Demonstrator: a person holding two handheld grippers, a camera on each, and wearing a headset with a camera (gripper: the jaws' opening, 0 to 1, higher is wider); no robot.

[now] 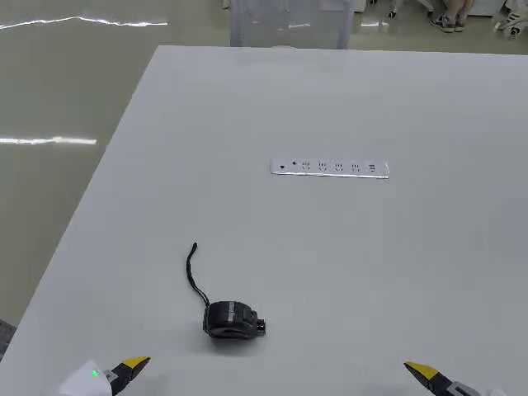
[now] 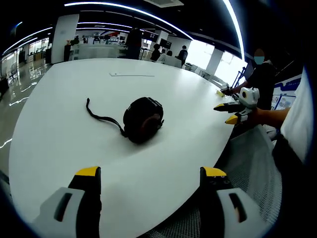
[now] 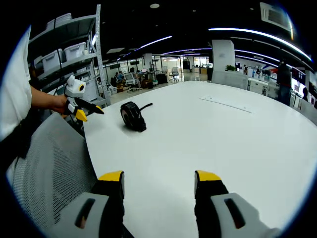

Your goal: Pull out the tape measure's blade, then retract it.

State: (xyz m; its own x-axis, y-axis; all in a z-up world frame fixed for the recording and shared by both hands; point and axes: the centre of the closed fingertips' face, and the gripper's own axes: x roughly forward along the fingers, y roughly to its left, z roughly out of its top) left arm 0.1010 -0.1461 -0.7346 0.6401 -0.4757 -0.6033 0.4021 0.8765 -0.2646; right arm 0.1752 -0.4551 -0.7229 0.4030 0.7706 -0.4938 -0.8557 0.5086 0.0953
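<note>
Left gripper [image 2: 150,172] hovers over the near left edge of the white surface [image 1: 371,264], its yellow-tipped jaws spread wide and holding nothing. Just ahead of it and a little to the right rests the black tape measure [image 1: 233,320], blade retracted, touched by neither gripper. Its thin black strap [image 1: 193,272] trails toward the far side. Farther back, a white power strip [image 1: 330,168] lies flat. Right gripper [image 3: 159,176] hangs at the near right edge, well apart from the tape measure, jaws likewise released and empty
</note>
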